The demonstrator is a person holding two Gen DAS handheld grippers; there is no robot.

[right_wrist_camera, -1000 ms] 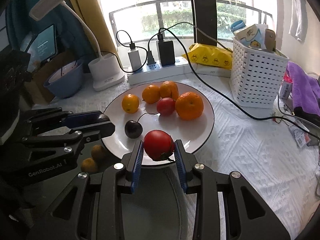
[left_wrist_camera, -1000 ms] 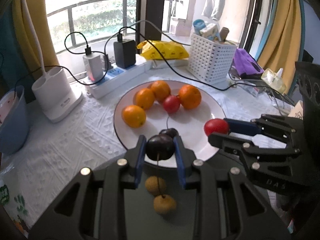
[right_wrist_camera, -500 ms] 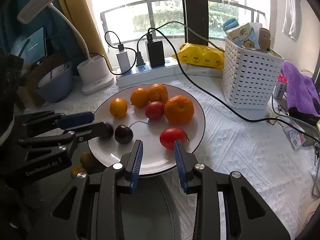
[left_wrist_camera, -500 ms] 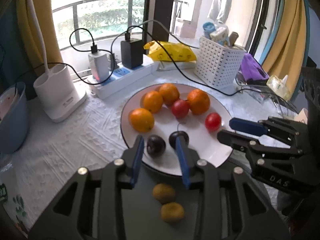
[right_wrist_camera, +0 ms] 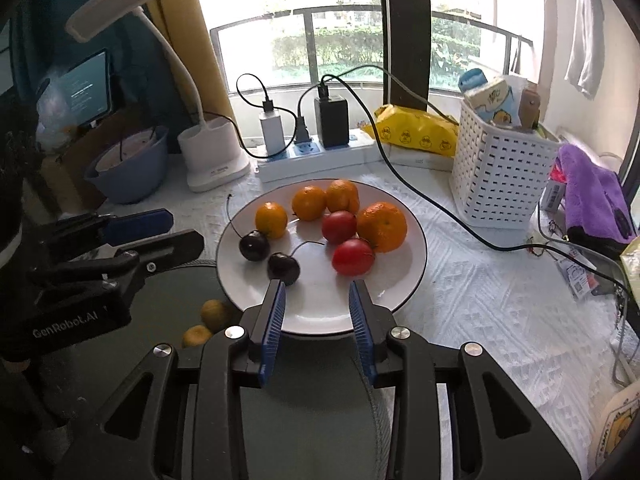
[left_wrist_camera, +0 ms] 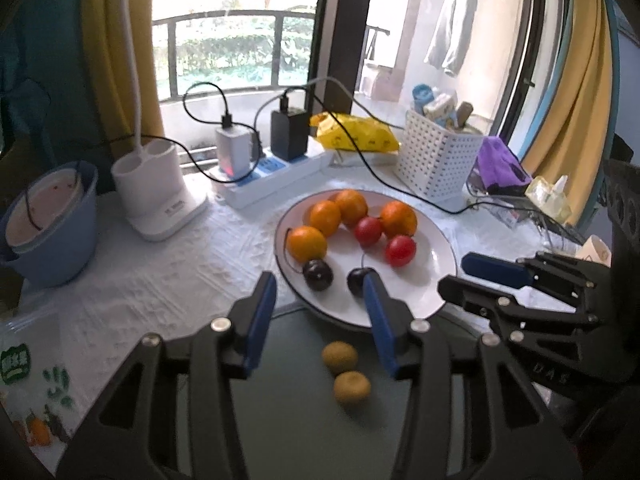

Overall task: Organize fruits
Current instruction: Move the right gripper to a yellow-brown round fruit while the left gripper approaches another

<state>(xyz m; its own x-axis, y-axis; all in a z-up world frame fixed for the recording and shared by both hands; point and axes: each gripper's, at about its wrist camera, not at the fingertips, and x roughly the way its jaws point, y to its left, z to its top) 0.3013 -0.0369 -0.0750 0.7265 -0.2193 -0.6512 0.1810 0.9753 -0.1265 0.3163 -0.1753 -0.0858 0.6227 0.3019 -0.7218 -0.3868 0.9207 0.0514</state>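
A white plate (left_wrist_camera: 438, 292) (right_wrist_camera: 400, 280) holds several oranges (left_wrist_camera: 306, 243) (right_wrist_camera: 382, 226), two red tomatoes (left_wrist_camera: 400, 250) (right_wrist_camera: 352, 257) and two dark cherries (left_wrist_camera: 317, 274) (right_wrist_camera: 283, 268). My left gripper (left_wrist_camera: 320, 300) (right_wrist_camera: 182, 228) hovers at the plate's near edge; its jaws are opening and nothing is between them. Just in front of the plate, my right gripper (right_wrist_camera: 318, 300) (left_wrist_camera: 454, 274) stands open and empty. Two small brown fruits (left_wrist_camera: 346, 372) (right_wrist_camera: 208, 322) lie on the dark surface in front of the plate.
A white lattice basket (right_wrist_camera: 500, 176) stands at the back right with a purple cloth (right_wrist_camera: 592, 196) beside it. Behind the plate are a power strip (right_wrist_camera: 316, 156) with chargers and a yellow packet (right_wrist_camera: 416, 132). A black cable (right_wrist_camera: 440, 204) crosses the tablecloth. A lamp base (left_wrist_camera: 156, 196) and a blue bowl (left_wrist_camera: 52, 232) stand on the left.
The left gripper let go of a dark cherry onto the plate, widened and drew back and up. The right gripper released the red tomato onto the plate and pulled back.
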